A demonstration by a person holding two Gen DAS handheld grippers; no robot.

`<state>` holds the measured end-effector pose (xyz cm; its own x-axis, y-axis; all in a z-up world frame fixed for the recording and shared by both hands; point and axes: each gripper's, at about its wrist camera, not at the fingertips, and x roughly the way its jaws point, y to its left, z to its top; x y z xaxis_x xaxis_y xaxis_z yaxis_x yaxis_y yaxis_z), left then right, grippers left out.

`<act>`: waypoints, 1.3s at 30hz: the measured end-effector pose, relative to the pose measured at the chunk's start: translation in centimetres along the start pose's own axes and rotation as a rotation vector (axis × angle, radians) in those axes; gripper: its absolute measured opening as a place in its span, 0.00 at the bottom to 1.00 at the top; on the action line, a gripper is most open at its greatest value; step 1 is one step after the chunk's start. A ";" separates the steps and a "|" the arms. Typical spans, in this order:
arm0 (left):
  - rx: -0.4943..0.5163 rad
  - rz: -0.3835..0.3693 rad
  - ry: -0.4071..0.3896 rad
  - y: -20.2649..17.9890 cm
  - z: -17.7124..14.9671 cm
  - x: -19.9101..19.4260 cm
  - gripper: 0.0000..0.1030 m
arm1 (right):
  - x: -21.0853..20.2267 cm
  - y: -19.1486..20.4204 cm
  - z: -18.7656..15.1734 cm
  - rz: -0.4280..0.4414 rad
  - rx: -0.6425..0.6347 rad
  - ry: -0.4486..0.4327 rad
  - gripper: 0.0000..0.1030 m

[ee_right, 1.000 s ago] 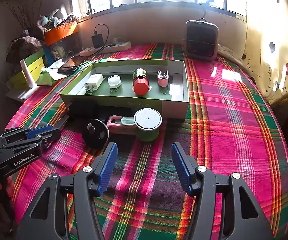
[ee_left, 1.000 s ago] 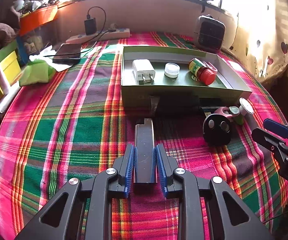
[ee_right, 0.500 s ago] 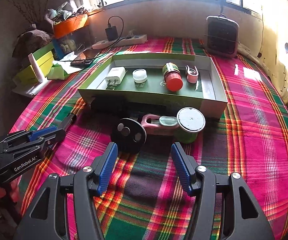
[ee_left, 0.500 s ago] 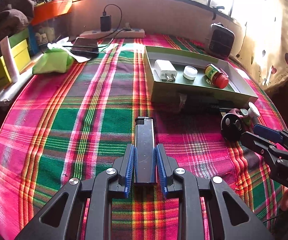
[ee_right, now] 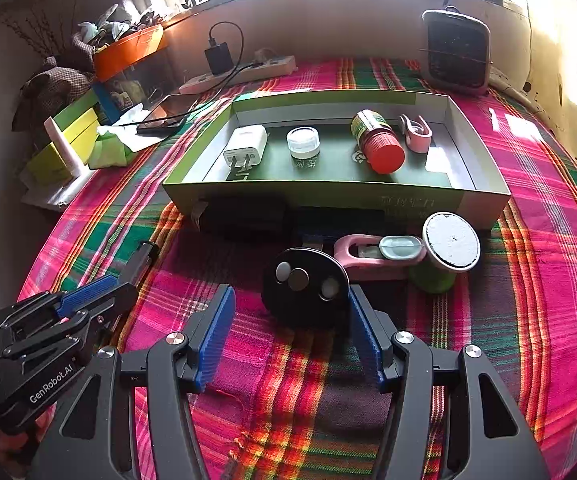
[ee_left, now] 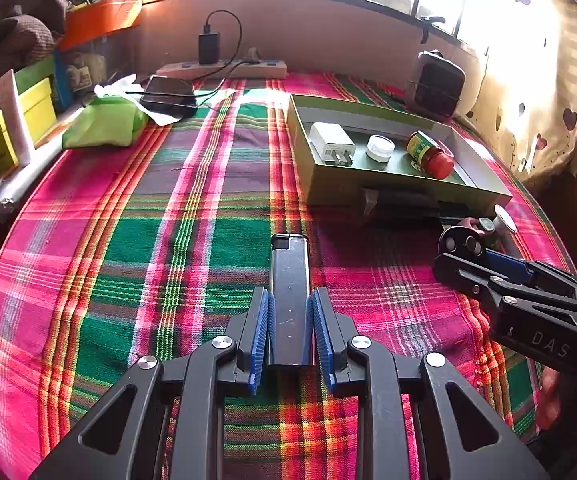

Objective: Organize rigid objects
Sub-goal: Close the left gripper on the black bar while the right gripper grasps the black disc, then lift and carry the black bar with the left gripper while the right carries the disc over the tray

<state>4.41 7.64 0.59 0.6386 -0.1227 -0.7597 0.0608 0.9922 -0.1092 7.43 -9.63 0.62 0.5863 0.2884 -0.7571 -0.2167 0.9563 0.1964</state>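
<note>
Now the right claw (ee_right: pixel 290 336) has its two blue pads wide apart, and the black round disc (ee_right: pixel 305 287) sits at their tips. The disc looks like it touches the right-side pad, or nearly so, while the other pad stands clear of it. So I think the next job is to close on the disc and lift it into the green tray (ee_right: pixel 330 196).

What could go wrong? The disc sits more to one side than in the middle. If the claw shuts like that, one pad may push the disc first and slide it away across the plaid cloth (ee_right: pixel 528 280). It could bump the pink holder (ee_right: pixel 362 258) or the green jar with the white lid (ee_right: pixel 450 254), which stand just beside it. The disc is round too, so it may slip out if the pads pinch only its near edge. The tray wall is close behind, and a lift that is too low could knock into it.

The left claw (ee_left: pixel 289 324) is nearly shut and holds a dark flat lighter (ee_left: pixel 289 280) tight between its pads. The lighter sticks out forward over the cloth, well short of the tray. If that hand tips or loosens, the lighter could drop.

In the tray lie a white plug (ee_right: pixel 246 146), a small white-capped pot (ee_right: pixel 303 143), a red-capped bottle (ee_right: pixel 376 146) and a pink clip (ee_right: pixel 416 130).
</note>
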 end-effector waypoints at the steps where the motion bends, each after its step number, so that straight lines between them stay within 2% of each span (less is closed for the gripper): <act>1: -0.001 -0.002 0.000 0.0 0.0 0.0 0.21 | 0.1 0.1 0.0 -0.006 0.004 -0.003 0.56; 10: -0.005 -0.008 0.000 0.0 0.0 0.0 0.21 | 0.0 -0.4 0.1 -0.016 0.072 -0.032 0.55; 14: -0.002 -0.004 0.000 -0.1 0.0 0.0 0.22 | -0.1 -0.9 0.0 -0.033 0.099 -0.038 0.41; 21: -0.002 -0.004 0.000 -0.1 0.0 0.0 0.22 | -0.3 -1.5 -0.2 -0.026 0.125 -0.042 0.29; 39: -0.004 -0.006 0.000 0.0 0.0 -0.1 0.21 | -0.9 -2.3 -0.9 0.007 0.138 -0.046 0.27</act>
<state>4.35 7.69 0.65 0.6384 -0.1288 -0.7588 0.0618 0.9913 -0.1163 6.67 -12.11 0.33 0.6208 0.2944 -0.7266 -0.1139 0.9509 0.2879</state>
